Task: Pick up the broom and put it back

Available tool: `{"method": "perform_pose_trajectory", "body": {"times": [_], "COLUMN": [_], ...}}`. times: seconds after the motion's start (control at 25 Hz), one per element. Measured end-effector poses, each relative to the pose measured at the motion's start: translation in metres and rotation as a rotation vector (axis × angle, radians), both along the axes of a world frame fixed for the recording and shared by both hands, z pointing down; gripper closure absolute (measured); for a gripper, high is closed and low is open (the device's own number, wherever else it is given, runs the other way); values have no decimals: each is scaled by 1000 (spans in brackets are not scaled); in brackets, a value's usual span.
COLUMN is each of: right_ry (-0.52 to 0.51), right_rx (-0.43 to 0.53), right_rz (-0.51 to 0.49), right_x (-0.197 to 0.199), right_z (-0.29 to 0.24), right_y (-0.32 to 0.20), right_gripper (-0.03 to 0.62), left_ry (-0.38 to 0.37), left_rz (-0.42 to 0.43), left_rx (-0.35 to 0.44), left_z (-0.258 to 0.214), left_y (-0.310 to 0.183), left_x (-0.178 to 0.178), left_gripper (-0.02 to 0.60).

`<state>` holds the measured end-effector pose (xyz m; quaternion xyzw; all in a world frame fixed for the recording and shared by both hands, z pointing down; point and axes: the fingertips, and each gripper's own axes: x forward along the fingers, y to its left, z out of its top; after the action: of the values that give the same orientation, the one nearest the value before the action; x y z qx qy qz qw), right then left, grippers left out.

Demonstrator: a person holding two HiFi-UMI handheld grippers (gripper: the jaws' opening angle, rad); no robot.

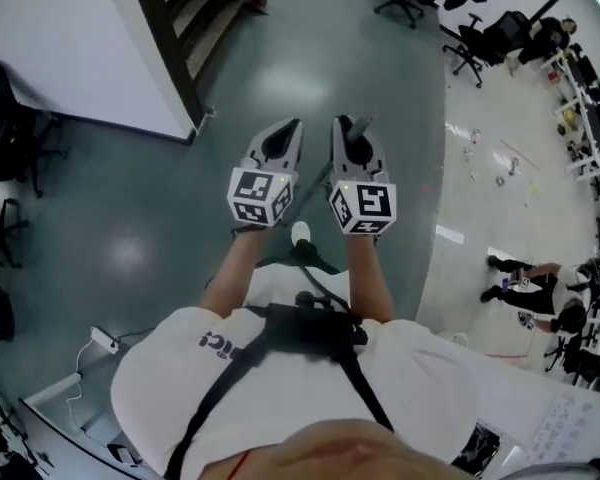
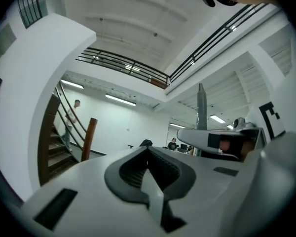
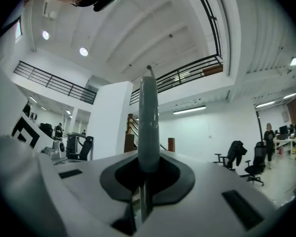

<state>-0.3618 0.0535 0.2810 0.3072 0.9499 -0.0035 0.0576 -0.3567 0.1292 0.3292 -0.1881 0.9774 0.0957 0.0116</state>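
The broom shows only as its grey handle (image 3: 149, 122), standing upright between the jaws of my right gripper (image 3: 148, 163), which is shut on it. From the left gripper view the same handle (image 2: 201, 113) rises above the right gripper (image 2: 222, 141). My left gripper (image 2: 148, 156) is shut with nothing in it, its jaws meeting in a line. In the head view the left gripper (image 1: 280, 140) and right gripper (image 1: 354, 138) are held side by side in front of the person, pointing ahead over the grey-green floor. The broom's head is hidden.
A wooden staircase (image 1: 195, 23) rises ahead on the left beside a white wall (image 1: 70, 48); a person (image 2: 71, 116) is on its steps. Office chairs (image 1: 480, 43) and desks stand far right. A person (image 1: 525, 276) is low at the right. A power strip (image 1: 104, 340) lies near left.
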Motion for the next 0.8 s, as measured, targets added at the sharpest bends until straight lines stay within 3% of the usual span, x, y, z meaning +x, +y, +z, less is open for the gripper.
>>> {"method": "perform_pose_trajectory", "body": {"times": [0.24,0.4,0.6,0.8], "right_ry": [15,83,89,58], "right_rx": [-14,-4,30,98], "right_rz": [-289,-454,-585,-622], "right_x": [-101,-167,-214,-239], "right_z": [18,31,44,64], "right_y": [122,195,262,338], "right_gripper": [554,556,557,557], "left_ry": [4,-14,26,89], "left_rz": [-276,-493,-606,-698], "left_rx": [1,-15,-38,-51], "left_z": [20,10,15,45], "left_y": [117,187,237,305], "left_x": [-83,-132,-167,-160], "left_gripper": [571,569,571,569]}}
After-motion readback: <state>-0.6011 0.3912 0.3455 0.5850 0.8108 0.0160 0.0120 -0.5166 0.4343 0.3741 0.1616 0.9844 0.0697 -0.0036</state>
